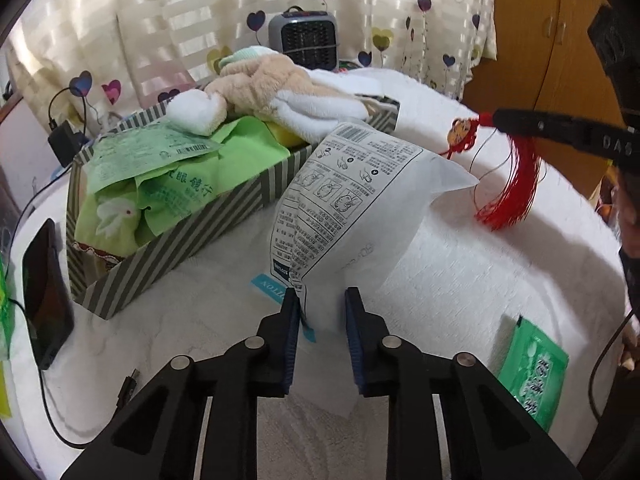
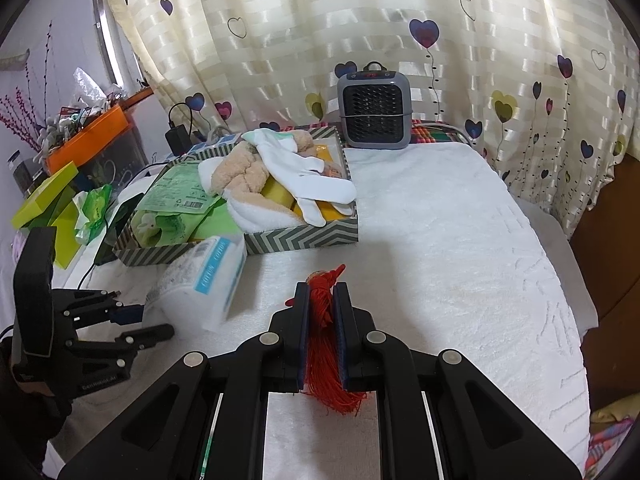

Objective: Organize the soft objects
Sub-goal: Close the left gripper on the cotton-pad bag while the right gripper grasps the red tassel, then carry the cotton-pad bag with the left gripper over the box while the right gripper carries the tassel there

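Left claw has its jaws apart around the bottom edge of the white cotton-pad pack; only one pad touches the film, so nothing is clenched. Right claw is clenched on the red tassel. That pack leans against the striped box on the white-covered bench.

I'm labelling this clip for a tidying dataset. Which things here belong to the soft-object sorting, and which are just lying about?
Part of the job:
- white cotton pack
- red tassel
- striped box
- plush toy
- white glove

Just lying about:
- heater
- phone
- charger
- curtain
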`<act>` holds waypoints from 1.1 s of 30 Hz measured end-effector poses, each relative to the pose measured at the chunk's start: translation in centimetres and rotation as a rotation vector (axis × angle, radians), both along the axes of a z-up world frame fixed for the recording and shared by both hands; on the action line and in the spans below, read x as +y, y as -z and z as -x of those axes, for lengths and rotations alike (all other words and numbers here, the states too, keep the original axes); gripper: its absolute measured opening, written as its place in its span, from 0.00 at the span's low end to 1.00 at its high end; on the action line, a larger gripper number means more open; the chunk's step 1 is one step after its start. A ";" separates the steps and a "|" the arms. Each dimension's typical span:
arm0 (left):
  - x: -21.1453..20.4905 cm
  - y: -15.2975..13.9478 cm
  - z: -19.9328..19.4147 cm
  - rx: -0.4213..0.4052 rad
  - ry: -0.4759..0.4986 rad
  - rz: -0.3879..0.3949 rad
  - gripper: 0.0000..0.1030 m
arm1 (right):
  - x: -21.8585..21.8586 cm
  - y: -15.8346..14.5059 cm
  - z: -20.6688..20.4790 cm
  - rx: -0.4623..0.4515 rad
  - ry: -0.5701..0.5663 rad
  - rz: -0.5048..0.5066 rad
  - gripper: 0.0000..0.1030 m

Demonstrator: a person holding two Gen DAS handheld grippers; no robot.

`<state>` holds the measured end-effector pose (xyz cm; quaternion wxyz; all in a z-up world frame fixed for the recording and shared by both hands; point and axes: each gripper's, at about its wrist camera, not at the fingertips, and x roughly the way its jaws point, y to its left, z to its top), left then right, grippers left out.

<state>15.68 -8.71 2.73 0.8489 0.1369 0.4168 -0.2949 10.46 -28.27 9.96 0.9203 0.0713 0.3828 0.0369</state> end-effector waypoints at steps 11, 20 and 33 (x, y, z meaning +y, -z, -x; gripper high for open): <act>1.2 -3.2 0.2 -0.052 -0.031 0.094 0.18 | -0.2 -0.9 0.4 -0.027 0.003 -0.004 0.11; 3.4 -7.2 -1.9 -0.096 -0.107 0.136 0.18 | 0.6 -4.6 -0.9 -0.112 -0.035 -0.014 0.11; 5.8 -10.3 -8.1 -0.141 -0.225 0.131 0.18 | 2.7 -9.5 -6.2 -0.208 -0.119 -0.021 0.11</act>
